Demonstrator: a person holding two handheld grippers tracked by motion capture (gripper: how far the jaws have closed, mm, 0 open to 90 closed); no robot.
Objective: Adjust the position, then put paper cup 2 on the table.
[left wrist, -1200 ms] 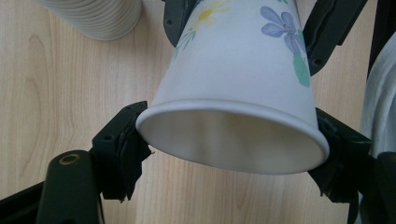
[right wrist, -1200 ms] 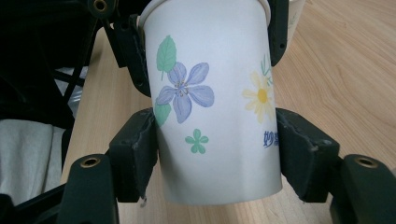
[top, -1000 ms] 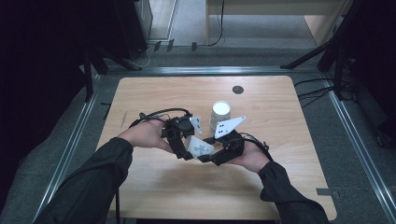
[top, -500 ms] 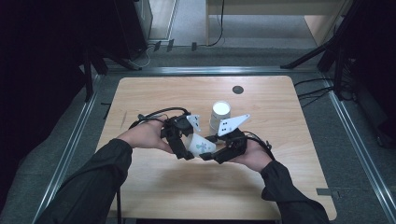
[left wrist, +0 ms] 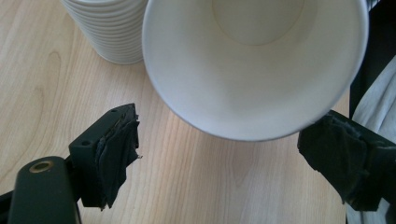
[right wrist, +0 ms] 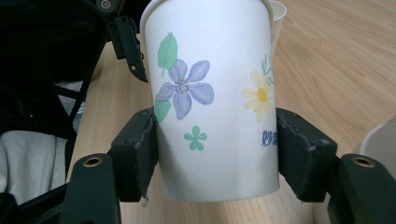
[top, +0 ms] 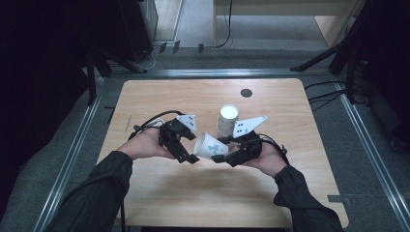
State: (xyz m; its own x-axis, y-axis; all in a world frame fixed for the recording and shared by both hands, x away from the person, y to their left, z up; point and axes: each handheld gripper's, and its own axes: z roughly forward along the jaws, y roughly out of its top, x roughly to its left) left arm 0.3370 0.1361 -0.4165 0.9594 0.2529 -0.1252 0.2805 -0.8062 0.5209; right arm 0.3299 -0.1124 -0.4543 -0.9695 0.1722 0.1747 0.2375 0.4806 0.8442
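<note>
Sideways above the table, a flowered paper cup is pinched near its base by the right gripper — its mouth faces the left gripper, whose jaws are spread wide, just beside the cup stack.

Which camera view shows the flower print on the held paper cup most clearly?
The right gripper view: the paper cup is close, with its flowers sharp between the right gripper pads. The left gripper view looks into its white inside. The high view shows it small, with the print blurred.
</note>
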